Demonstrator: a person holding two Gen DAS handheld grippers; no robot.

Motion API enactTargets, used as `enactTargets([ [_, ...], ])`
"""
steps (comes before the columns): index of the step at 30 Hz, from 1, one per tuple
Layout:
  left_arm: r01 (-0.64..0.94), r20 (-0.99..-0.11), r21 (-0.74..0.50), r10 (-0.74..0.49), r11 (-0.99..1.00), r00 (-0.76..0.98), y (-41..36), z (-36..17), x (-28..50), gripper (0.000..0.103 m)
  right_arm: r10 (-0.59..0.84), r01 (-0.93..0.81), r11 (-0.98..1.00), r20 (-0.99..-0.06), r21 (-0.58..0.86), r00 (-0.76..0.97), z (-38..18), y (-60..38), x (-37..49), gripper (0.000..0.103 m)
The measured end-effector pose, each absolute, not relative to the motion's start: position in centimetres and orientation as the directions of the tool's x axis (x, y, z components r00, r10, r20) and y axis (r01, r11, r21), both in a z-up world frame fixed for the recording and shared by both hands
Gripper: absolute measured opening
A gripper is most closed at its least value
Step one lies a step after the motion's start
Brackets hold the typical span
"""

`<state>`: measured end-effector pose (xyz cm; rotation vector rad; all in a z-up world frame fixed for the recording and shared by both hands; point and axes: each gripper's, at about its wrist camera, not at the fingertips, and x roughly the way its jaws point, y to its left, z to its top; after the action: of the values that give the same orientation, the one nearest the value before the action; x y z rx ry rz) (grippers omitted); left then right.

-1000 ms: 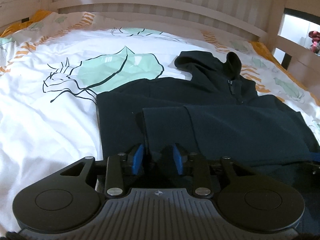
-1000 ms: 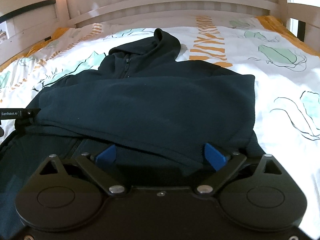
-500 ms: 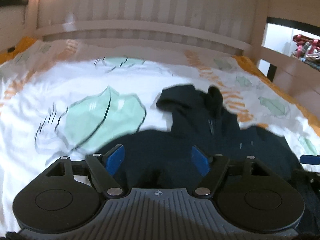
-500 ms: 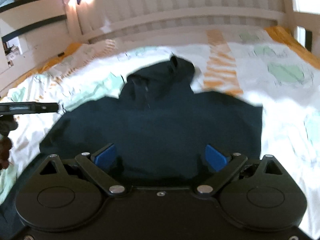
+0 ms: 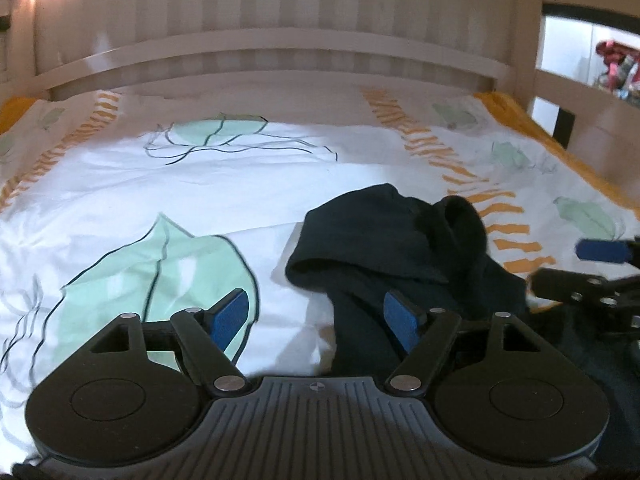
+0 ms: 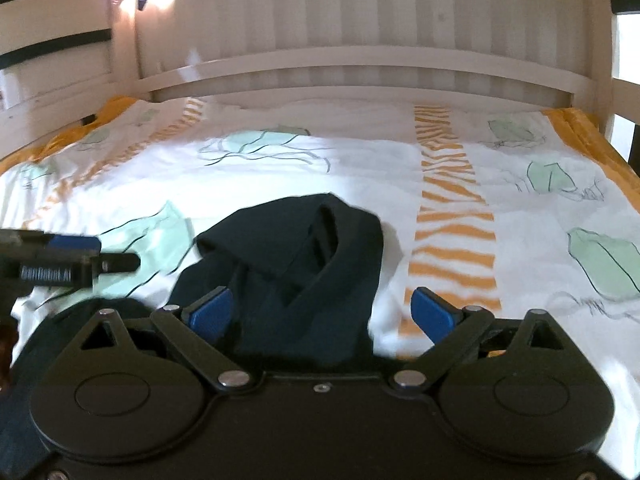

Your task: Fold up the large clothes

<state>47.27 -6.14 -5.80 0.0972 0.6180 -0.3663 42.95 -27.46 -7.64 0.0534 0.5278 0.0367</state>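
Observation:
A dark navy hoodie lies on the bed, its hood (image 5: 380, 232) toward the headboard. In the left wrist view my left gripper (image 5: 316, 318) hovers over the hoodie's left edge, half above the sheet; its jaws stand open with nothing pinched. In the right wrist view the hood (image 6: 304, 240) sits just ahead of my right gripper (image 6: 320, 312), which is open and holds nothing; the hoodie's right edge runs between its blue fingers. Each gripper shows at the edge of the other's view: the right gripper (image 5: 592, 268) and the left gripper (image 6: 60, 260). The hoodie's lower body is hidden below both cameras.
The bed sheet (image 5: 200, 184) is white with green leaves and orange stripes. A slatted wooden headboard (image 5: 280, 56) closes the far end. A side rail (image 5: 580, 92) runs on the right and another rail (image 6: 52, 100) on the left. Bare sheet lies on both sides of the hood.
The left gripper, nearly shut over the hoodie's folded fabric a second ago, has opened. Both grippers have risen and moved toward the hood and headboard; the hoodie's body has dropped out of view.

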Motion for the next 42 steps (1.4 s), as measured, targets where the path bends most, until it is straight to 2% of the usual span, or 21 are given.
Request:
enactTargets([
  [6,0.406,-0.621,0.035,-0.299,0.913,0.725,-8.6,-7.9,49.9,0.073,-0.02,0.018,1.0,-0.555,-0.009,0.832,-10.8,-27.9,47.3,0.093],
  [7,0.413,-0.627,0.047,-0.294,0.91,0.721,-8.9,-8.3,50.1,0.073,-0.06,0.042,0.998,-0.565,-0.045,0.823,-11.5,-28.3,47.7,0.088],
  [10,0.429,-0.637,0.065,-0.294,0.901,0.713,-9.3,-9.4,50.7,0.073,-0.185,0.156,0.983,-0.581,-0.1,0.793,-13.3,-30.7,48.4,0.086],
  [12,0.429,-0.641,0.053,-0.298,0.902,0.707,-9.2,-10.0,51.0,0.074,-0.218,0.243,0.969,-0.594,-0.038,0.775,-14.1,-33.4,48.6,0.085],
  [15,0.417,-0.644,0.009,-0.314,0.909,0.698,-8.9,-10.8,51.1,0.074,-0.221,0.351,0.931,-0.615,0.097,0.757,-14.0,-36.6,48.2,0.074],
  [16,0.412,-0.646,-0.007,-0.318,0.911,0.694,-8.8,-11.2,51.2,0.074,-0.195,0.341,0.928,-0.588,0.148,0.785,-13.6,-36.9,47.5,0.074],
  [20,0.382,-0.633,-0.066,-0.334,0.922,0.698,-8.0,-12.6,51.2,0.08,-0.112,0.205,0.968,-0.49,0.142,0.865,-11.1,-34.4,46.0,0.075],
  [22,0.37,-0.629,-0.085,-0.338,0.925,0.701,-7.6,-12.8,51.2,0.084,-0.048,0.112,0.987,-0.466,0.111,0.883,-10.2,-32.4,46.0,0.082],
  [26,0.364,-0.633,-0.087,-0.333,0.927,0.698,-7.6,-12.8,51.3,0.086,0.01,0.004,1.0,-0.489,0.027,0.872,-10.1,-28.5,47.1,0.082],
  [29,0.362,-0.633,-0.076,-0.325,0.929,0.702,-7.7,-12.9,51.3,0.086,0.009,-0.024,1.0,-0.545,-0.02,0.838,-11.6,-26.6,48.0,0.082],
  [31,0.361,-0.633,-0.077,-0.325,0.929,0.703,-7.8,-12.9,51.3,0.087,-0.042,-0.016,0.996,-0.586,-0.093,0.809,-13.0,-26.1,48.8,0.081],
  [33,0.362,-0.632,-0.084,-0.33,0.928,0.701,-7.6,-12.9,51.4,0.087,-0.11,0.027,0.989,-0.588,-0.147,0.802,-13.8,-26.6,49.3,0.08],
  [39,0.362,-0.63,-0.081,-0.329,0.929,0.703,-7.6,-12.9,51.4,0.086,-0.249,0.237,0.967,-0.55,-0.094,0.797,-13.5,-32.4,51.1,0.081],
  [42,0.363,-0.628,-0.095,-0.339,0.927,0.7,-7.4,-12.7,51.5,0.086,-0.25,0.268,0.962,-0.561,-0.052,0.789,-13.2,-34.5,51.7,0.085],
])
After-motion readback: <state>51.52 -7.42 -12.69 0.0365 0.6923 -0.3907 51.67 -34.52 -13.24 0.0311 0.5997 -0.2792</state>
